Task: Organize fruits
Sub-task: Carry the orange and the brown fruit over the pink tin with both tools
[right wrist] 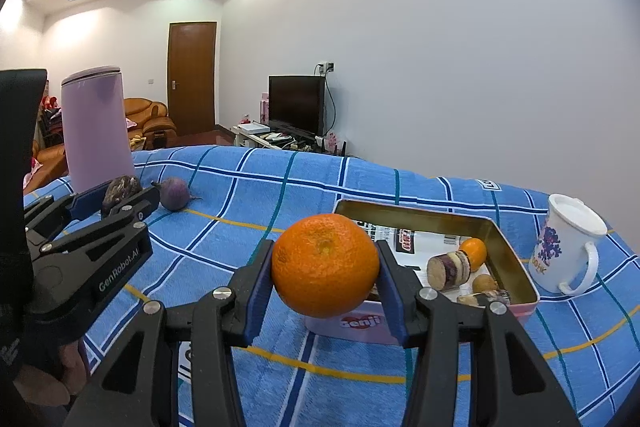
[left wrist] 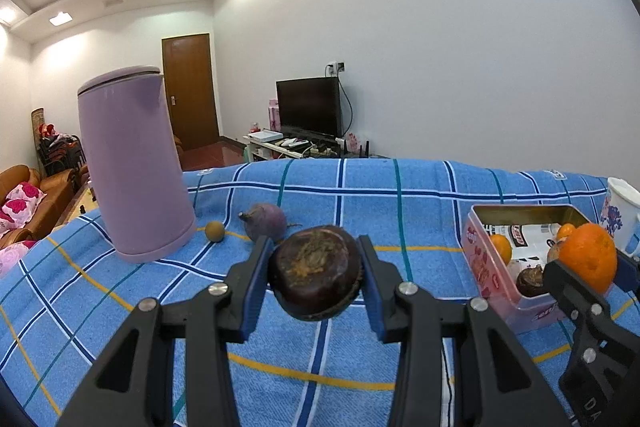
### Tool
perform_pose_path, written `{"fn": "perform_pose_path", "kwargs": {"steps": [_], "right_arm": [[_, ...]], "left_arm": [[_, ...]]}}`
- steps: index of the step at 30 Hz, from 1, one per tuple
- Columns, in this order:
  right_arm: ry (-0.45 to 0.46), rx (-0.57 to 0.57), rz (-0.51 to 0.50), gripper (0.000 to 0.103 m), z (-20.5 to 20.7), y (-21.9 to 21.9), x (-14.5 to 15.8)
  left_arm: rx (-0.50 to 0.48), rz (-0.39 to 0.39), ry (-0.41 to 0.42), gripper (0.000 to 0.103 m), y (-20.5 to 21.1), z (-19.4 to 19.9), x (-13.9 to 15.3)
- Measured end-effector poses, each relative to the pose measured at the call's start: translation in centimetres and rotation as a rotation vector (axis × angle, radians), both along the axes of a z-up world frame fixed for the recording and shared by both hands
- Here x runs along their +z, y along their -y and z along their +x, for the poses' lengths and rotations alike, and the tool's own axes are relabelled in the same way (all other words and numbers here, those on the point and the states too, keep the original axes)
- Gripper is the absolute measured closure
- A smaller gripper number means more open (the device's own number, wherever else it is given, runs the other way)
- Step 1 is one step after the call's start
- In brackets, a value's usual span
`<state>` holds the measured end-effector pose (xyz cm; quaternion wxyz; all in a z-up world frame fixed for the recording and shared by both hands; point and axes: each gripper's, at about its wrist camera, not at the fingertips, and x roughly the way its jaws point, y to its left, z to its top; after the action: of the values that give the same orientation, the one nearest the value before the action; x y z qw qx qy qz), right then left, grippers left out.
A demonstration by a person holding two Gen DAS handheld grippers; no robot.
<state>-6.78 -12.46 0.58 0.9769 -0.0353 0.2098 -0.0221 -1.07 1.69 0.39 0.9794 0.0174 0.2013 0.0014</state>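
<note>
My left gripper point(left wrist: 316, 247) is shut on a dark brown round fruit point(left wrist: 316, 271), held above the blue checked cloth point(left wrist: 320, 359). My right gripper point(right wrist: 325, 251) is shut on an orange point(right wrist: 326, 265), just in front of the open pink tin point(right wrist: 416, 213). The tin holds a small orange point(right wrist: 474, 253), a cut purple-fleshed piece point(right wrist: 448, 269) and other small pieces. In the left wrist view the tin point(left wrist: 480, 259) stands at the right, with the right gripper point(left wrist: 592, 267) and its orange point(left wrist: 588, 259) over its near corner. A purple fruit point(left wrist: 266, 221) and a small brown fruit point(left wrist: 215, 231) lie on the cloth.
A tall lilac kettle point(left wrist: 132, 163) stands at the left on the cloth, close behind the loose fruits. A white mug point(right wrist: 568, 247) stands to the right of the tin. The left gripper point(right wrist: 118, 197) shows at the left of the right wrist view.
</note>
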Motion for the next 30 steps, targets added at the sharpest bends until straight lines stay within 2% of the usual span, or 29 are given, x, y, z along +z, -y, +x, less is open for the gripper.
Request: {"fn": "perform_pose_path", "kwargs": {"steps": [18,24,30], "right_arm": [[0.001,-0.033,0.003,0.053,-0.9,2.6,0.2],[0.015,-0.07,0.006,0.053,-1.6,4.7,0.6],[0.014,-0.13,0.03,0.053,-1.9,7.7,0.6]], "left_arm": [[-0.047,-0.019,-0.008,0.059,1.4,-1.0,0.1],[-0.094,-0.018,-0.013,0.059,2.8,-1.6,0.3],[-0.156,-0.018,0.017,0.059,4.5,-2.3,1.2]]}}
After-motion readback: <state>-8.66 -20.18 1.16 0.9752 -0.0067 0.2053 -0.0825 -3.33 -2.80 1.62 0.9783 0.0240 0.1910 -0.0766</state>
